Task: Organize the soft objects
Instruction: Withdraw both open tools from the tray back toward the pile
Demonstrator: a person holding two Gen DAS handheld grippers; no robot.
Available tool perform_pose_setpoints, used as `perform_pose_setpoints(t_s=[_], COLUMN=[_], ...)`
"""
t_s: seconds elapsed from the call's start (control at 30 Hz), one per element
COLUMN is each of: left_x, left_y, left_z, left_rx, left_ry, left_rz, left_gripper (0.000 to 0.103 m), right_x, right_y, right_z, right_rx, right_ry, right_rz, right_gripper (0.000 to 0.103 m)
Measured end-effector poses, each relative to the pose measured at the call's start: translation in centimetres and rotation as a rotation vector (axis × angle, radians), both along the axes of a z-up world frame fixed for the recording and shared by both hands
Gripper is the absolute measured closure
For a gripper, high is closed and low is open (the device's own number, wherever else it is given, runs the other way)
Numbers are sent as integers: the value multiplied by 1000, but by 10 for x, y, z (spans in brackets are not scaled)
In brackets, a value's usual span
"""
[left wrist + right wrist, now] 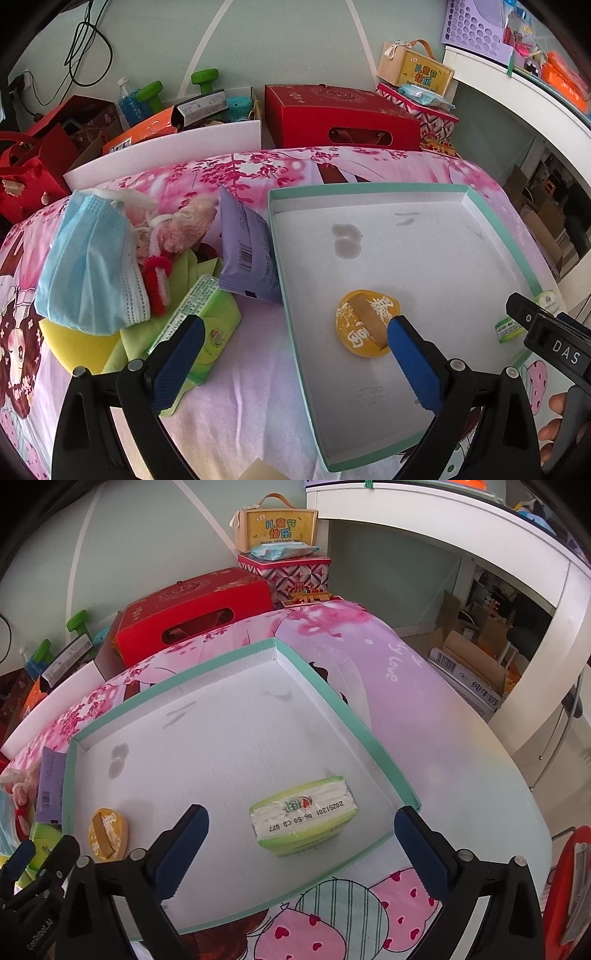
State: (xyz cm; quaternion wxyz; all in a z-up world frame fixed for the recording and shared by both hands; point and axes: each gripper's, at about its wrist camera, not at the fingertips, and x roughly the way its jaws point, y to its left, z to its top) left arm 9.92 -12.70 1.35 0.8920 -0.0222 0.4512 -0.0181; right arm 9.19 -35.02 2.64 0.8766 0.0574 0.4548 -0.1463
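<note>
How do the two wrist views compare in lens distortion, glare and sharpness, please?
Left wrist view: strong fisheye bending, the tray rim bows and the corners go dark; the yellow pad is sharp, light even and soft. Right wrist view: same bending, with a washed-out bright patch on the tablecloth right of the tray; the print on the tissue pack stays readable.

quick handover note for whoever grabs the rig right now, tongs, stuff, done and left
Left tongs: open, holding nothing, over the tray's left edge.
Right tongs: open, holding nothing, above the tissue pack.
Done: yellow round pad and green tissue pack lie in the teal-rimmed tray.
Left: the pile beside the tray on the pink cloth: blue face mask, purple packet, second green tissue pack, pink knitted item, yellow sponge.
</note>
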Motion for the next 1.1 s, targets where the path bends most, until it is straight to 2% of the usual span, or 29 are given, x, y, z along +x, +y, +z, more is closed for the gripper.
perform_pose_setpoints(t_s=[0.23,0.43,0.53,0.7,0.97,1.1], left_x=[-6,-19,-27,-42,-67,-73], left_y=[10,37,60,114,186,202], left_z=[13,36,48,57,49,41], left_rx=[-9,-26,-32,-10,16,-6], left_ry=[-26,-88,-122,-153,-139,-119], left_rz=[14,69,127,287,499,544], left_gripper=[4,4,4,4,4,4], right_x=[-1,-7,-10,-10,-7,-9], right_y=[3,11,22,53,119,153], right_z=[3,18,28,39,32,24], right_rx=[-8,-16,-7,45,62,51], right_ry=[-5,-46,-82,-128,-116,-108], right_rz=[6,25,57,154,317,398], right_gripper=[1,1,1,1,1,1])
